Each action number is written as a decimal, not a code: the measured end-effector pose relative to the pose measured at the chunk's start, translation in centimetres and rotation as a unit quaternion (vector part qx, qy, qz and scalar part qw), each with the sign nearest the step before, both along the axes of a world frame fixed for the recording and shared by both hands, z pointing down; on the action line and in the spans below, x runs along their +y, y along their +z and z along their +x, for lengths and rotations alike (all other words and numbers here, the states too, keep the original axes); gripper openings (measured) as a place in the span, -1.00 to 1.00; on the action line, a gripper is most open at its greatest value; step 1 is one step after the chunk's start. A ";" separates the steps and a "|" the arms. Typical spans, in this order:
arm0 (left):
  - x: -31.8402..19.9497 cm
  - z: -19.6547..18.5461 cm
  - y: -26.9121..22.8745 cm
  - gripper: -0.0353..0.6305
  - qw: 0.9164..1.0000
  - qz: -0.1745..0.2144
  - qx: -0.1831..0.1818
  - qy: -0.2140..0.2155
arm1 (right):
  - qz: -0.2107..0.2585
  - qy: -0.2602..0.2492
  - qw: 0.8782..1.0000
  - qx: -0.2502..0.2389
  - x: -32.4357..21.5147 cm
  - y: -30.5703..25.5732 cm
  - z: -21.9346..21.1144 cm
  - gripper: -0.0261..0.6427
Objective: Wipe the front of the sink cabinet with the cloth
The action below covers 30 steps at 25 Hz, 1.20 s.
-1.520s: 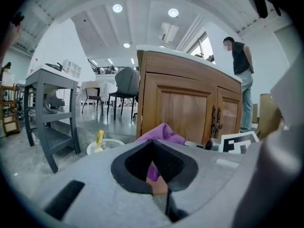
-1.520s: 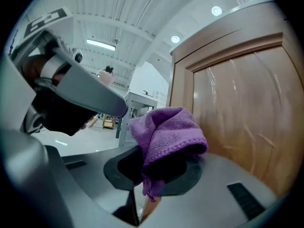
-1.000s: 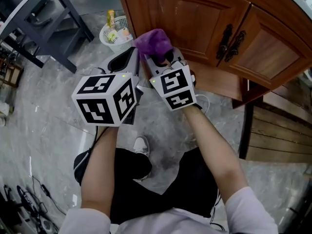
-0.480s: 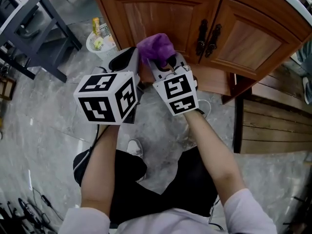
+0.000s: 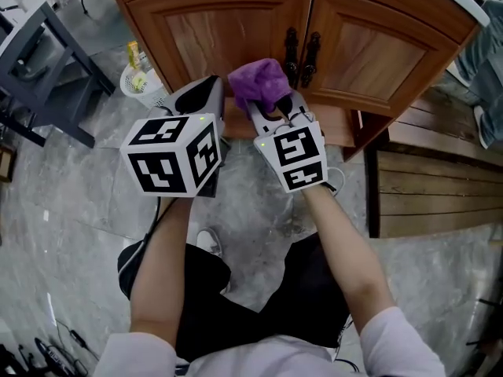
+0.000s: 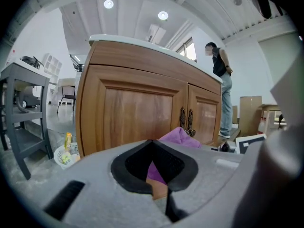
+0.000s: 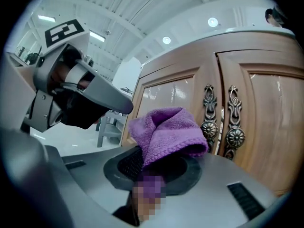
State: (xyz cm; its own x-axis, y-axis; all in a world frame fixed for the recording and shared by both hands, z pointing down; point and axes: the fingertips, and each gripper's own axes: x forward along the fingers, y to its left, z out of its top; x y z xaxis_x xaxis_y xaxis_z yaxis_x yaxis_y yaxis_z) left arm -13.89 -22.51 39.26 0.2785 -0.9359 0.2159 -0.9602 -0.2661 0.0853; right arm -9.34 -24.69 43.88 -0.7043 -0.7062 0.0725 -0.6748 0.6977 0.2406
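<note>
The wooden sink cabinet [image 5: 212, 30] has two doors with dark ornate handles [image 5: 301, 53] where they meet. My right gripper [image 5: 271, 108] is shut on a bunched purple cloth [image 5: 259, 81], held just before the door seam, by the handles [image 7: 218, 122]. The cloth [image 7: 166, 132] bulges above the jaws of my right gripper [image 7: 152, 175]. Whether it touches the wood I cannot tell. My left gripper [image 5: 206, 93] hovers close on the left, jaws together and holding nothing. From my left gripper [image 6: 156, 175] the cloth [image 6: 178, 137] shows ahead, before the cabinet [image 6: 137, 113].
A white basket [image 5: 140, 77] with bottles stands on the floor at the cabinet's left corner. A dark grey rack [image 5: 47, 53] fills the left. Wooden planks [image 5: 440, 195] lie to the right. A person [image 6: 223, 94] stands beyond the cabinet's far end.
Both grippers have shifted to the right along the cabinet. The cloth went from before the left door to the seam by the handles. The grip on the cloth has not changed.
</note>
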 end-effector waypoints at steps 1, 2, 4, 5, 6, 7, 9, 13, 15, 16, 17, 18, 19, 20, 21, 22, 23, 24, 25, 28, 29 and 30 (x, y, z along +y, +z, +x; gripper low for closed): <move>-0.1 0.4 0.1 -0.88 1.000 -0.001 0.000 0.004 | 0.001 0.003 1.000 -0.001 0.1 -0.1 0.5 -0.72; -0.3 0.9 0.2 -0.88 1.000 -0.002 0.000 0.009 | 0.003 0.007 1.000 -0.002 0.2 -0.2 1.0 -0.72; -0.5 1.9 0.2 -0.88 1.000 -0.001 0.001 0.019 | 0.005 0.014 1.000 -0.005 0.3 -0.5 2.0 -0.72; -0.6 2.4 0.2 -0.88 1.000 0.001 0.000 0.024 | 0.006 0.017 1.000 -0.007 0.3 -0.5 2.6 -0.72; -0.7 2.9 0.0 -0.88 1.000 0.004 -0.002 0.027 | 0.005 0.020 1.000 -0.009 0.3 -0.6 3.1 -0.72; -0.8 3.3 -0.1 -0.88 1.000 0.008 -0.004 0.030 | 0.005 0.024 1.000 -0.010 0.3 -0.6 3.7 -0.72; -1.1 4.1 -0.2 -0.88 0.999 0.011 -0.005 0.037 | 0.006 0.031 0.999 -0.010 0.3 -0.7 4.8 -0.72; -1.7 6.1 0.1 -0.88 0.998 0.009 -0.001 0.056 | 0.010 0.050 0.999 -0.016 0.2 -1.0 7.0 -0.72; -1.9 7.1 0.1 -0.88 0.998 0.011 -0.002 0.067 | 0.012 0.059 0.998 -0.018 0.1 -1.1 7.9 -0.72; -2.0 7.5 0.1 -0.88 0.997 0.012 -0.003 0.071 | 0.013 0.064 0.998 -0.018 0.0 -1.1 8.4 -0.72; -2.0 7.9 0.2 -0.88 0.997 0.012 -0.004 0.075 | 0.014 0.069 0.997 -0.017 -0.1 -1.1 9.0 -0.72; -2.1 8.3 0.3 -0.88 0.997 0.012 -0.004 0.080 | 0.013 0.076 0.997 -0.016 -0.2 -1.0 9.6 -0.72; -2.2 8.7 0.4 -0.88 0.996 0.011 -0.004 0.085 | 0.012 0.082 0.996 -0.016 -0.3 -0.9 10.3 -0.72; -2.4 9.1 0.5 -0.88 0.996 0.011 -0.004 0.090 | 0.012 0.090 0.996 -0.016 -0.4 -0.9 11.0 -0.72; -2.5 9.5 0.6 -0.88 0.996 0.010 -0.003 0.094 | 0.012 0.097 0.995 -0.017 -0.6 -0.9 11.7 -0.72; -2.6 9.9 0.6 -0.88 0.995 0.009 -0.002 0.098 | 0.012 0.104 0.994 -0.016 -0.8 -0.9 12.4 -0.72; -2.7 10.3 0.7 -0.88 0.995 0.010 0.000 0.102 | 0.012 0.111 0.994 -0.016 -1.0 -0.9 13.0 -0.72; -2.8 10.7 0.6 -0.88 0.994 0.010 0.001 0.107 | 0.012 0.118 0.993 -0.015 -1.1 -1.0 13.7 -0.72; -2.8 11.2 0.6 -0.88 0.994 0.011 0.003 0.113 | 0.012 0.126 0.992 -0.014 -1.3 -0.9 14.4 -0.72; -3.1 12.9 0.8 -0.88 0.991 0.010 0.007 0.132 | 0.011 0.157 0.988 -0.008 -1.9 -0.7 17.1 -0.72; -3.2 13.4 0.9 -0.88 0.991 0.009 0.008 0.137 | 0.010 0.165 0.986 -0.006 -2.1 -0.5 17.9 -0.72; -3.2 13.8 0.9 -0.88 0.990 0.009 0.009 0.141 | 0.008 0.173 0.985 -0.004 -2.3 -0.4 18.7 -0.72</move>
State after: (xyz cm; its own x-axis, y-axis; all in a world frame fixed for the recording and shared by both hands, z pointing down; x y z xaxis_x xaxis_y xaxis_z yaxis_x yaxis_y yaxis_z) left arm -0.07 -25.73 40.15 0.5336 -0.8237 0.1919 -0.8454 -0.5256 0.0947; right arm 9.36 -27.00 43.47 -0.4212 -0.9053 0.0549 -0.8736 0.4212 0.2439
